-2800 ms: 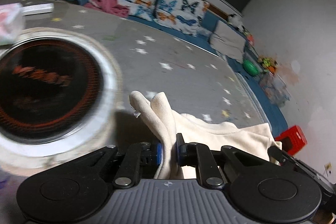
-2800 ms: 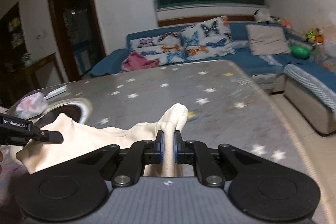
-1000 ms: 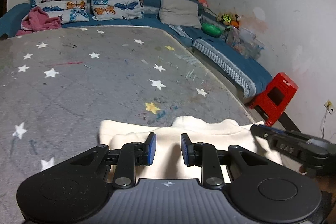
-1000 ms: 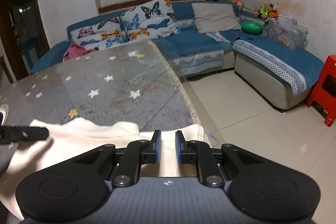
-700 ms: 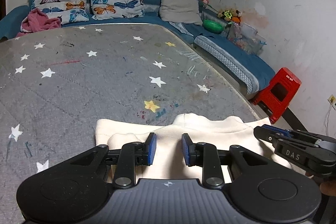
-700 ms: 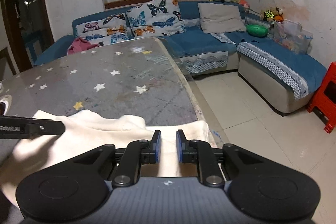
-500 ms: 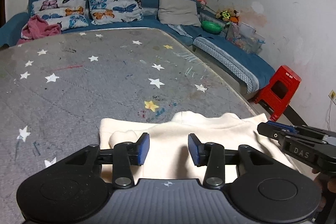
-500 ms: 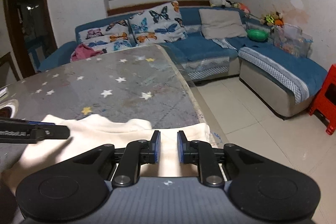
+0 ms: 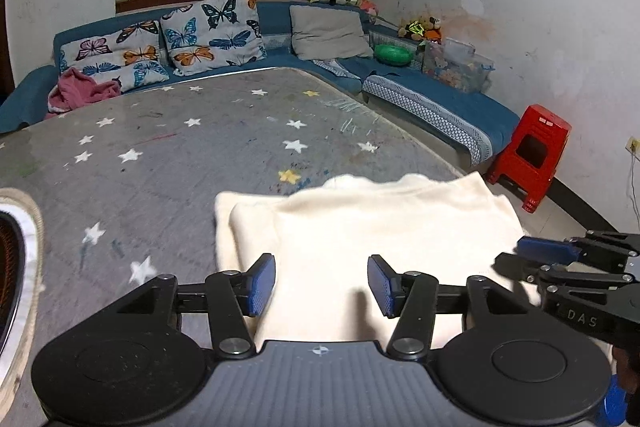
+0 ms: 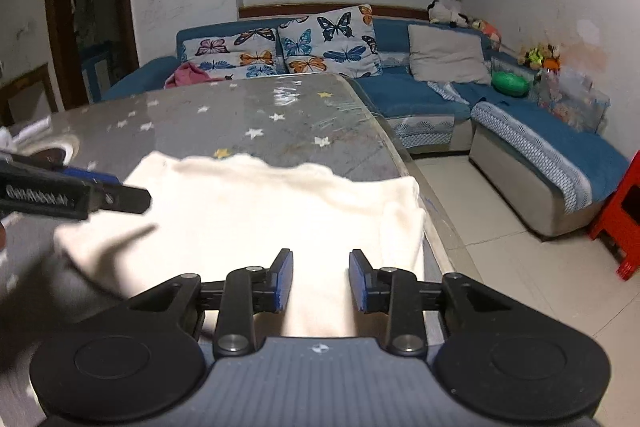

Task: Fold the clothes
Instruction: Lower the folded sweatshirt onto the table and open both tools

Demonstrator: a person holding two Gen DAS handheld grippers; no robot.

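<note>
Both claws newly parted over garment [image 9: 384, 223]

Bare star-patterned table [image 9: 168, 147] across upper frame, open to passage; round burner [image 9: 16, 267] obstructs left edge; cream garment [image 9: 372, 223] fills centre

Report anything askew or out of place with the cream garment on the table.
The cream garment lies folded but its right edge hangs slightly over the table rim. Both the left gripper and right gripper are open.
</note>
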